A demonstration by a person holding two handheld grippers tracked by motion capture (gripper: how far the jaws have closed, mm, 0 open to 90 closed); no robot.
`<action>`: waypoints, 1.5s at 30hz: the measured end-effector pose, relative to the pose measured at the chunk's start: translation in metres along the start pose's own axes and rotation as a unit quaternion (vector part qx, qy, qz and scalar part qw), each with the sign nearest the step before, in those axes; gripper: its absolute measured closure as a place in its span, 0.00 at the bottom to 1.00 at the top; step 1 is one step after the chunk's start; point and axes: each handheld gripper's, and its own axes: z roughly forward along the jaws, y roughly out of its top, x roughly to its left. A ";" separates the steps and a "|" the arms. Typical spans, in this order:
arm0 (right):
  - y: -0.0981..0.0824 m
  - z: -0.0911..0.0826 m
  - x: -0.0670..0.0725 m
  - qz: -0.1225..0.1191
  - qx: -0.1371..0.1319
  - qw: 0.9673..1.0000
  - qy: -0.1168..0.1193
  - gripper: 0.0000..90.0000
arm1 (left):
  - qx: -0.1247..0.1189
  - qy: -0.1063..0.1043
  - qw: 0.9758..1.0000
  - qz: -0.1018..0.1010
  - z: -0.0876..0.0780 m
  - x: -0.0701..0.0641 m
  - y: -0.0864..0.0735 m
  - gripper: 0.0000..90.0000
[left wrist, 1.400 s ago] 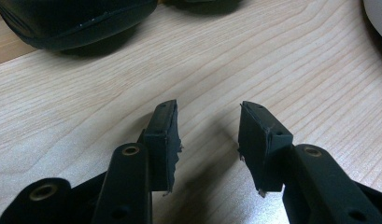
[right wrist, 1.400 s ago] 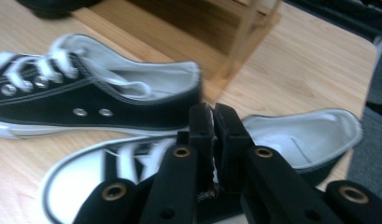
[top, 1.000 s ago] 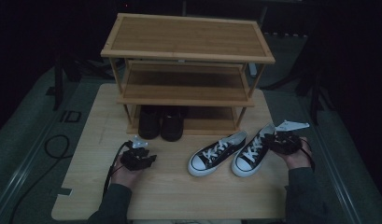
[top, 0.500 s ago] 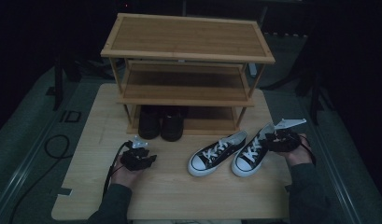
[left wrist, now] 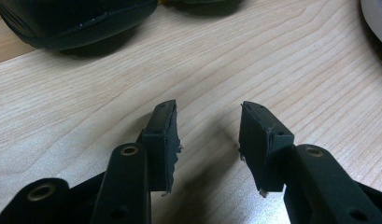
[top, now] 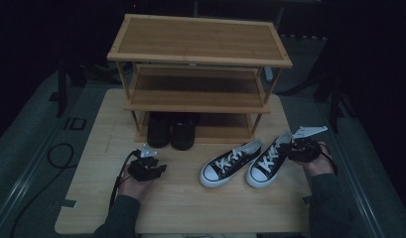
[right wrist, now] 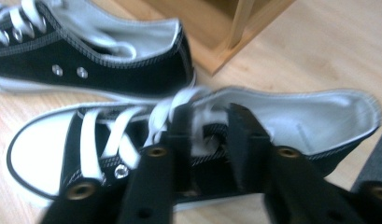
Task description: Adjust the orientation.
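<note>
Two black-and-white sneakers lie on the wooden table (top: 190, 210) in front of a shoe rack (top: 200, 37). My right gripper (top: 292, 148) reaches the outer sneaker (top: 266, 162) from the right. In the right gripper view, my right gripper (right wrist: 209, 114) is shut on that sneaker (right wrist: 48, 144), pinching its side wall by the top laces. The other sneaker (right wrist: 100, 74) lies just beyond it. My left gripper (top: 158, 168) rests low over bare wood at the left and is open (left wrist: 207, 126) with nothing between its fingers.
A pair of black shoes (top: 170, 131) stands on the rack's bottom shelf; one toe (left wrist: 72, 23) is just ahead of my left gripper. The inner sneaker (top: 230, 163) lies between my two grippers. A rack leg (right wrist: 240, 23) stands close behind the sneakers.
My right gripper has shifted slightly left and away from me, at the outer sneaker's heel end. The left gripper and both sneakers have stayed where they were.
</note>
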 end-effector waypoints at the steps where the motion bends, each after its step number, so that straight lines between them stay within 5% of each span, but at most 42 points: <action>1: 0.002 0.000 -0.001 0.001 -0.003 1.000 0.001 0.72 | 0.000 0.000 1.000 0.000 0.000 0.000 0.000 0.64; 5: 0.007 0.005 -0.008 0.007 0.001 1.000 0.017 0.58 | 0.000 -0.001 1.000 0.000 0.000 0.000 0.000 0.63; 12: 0.004 0.020 -0.012 -0.005 0.038 0.998 0.051 0.52 | 0.000 -0.001 1.000 0.001 0.000 0.000 0.000 0.63; 17: 0.002 0.016 -0.012 -0.005 0.039 0.997 0.068 0.64 | 0.000 0.000 1.000 0.000 0.000 0.000 0.000 0.63; 22: 0.000 0.015 -0.008 -0.015 0.044 0.996 0.076 0.94 | 0.000 0.000 1.000 0.001 0.000 0.000 0.000 0.63; 24: 0.000 0.015 -0.007 -0.017 0.046 0.996 0.076 0.97 | 0.000 0.000 1.000 0.001 0.000 0.000 0.000 0.63; 28: 0.002 0.012 -0.002 -0.029 0.045 0.997 0.060 0.99 | 0.000 -0.001 1.000 0.000 0.000 0.000 0.000 0.63; 35: 0.005 0.008 0.009 -0.030 0.045 0.995 0.081 0.99 | -0.001 -0.001 1.000 -0.001 0.000 0.000 0.000 0.63; 45: 0.007 -0.006 0.025 -0.034 0.034 0.997 0.062 0.99 | -0.001 -0.001 1.000 0.001 0.000 0.000 0.000 0.63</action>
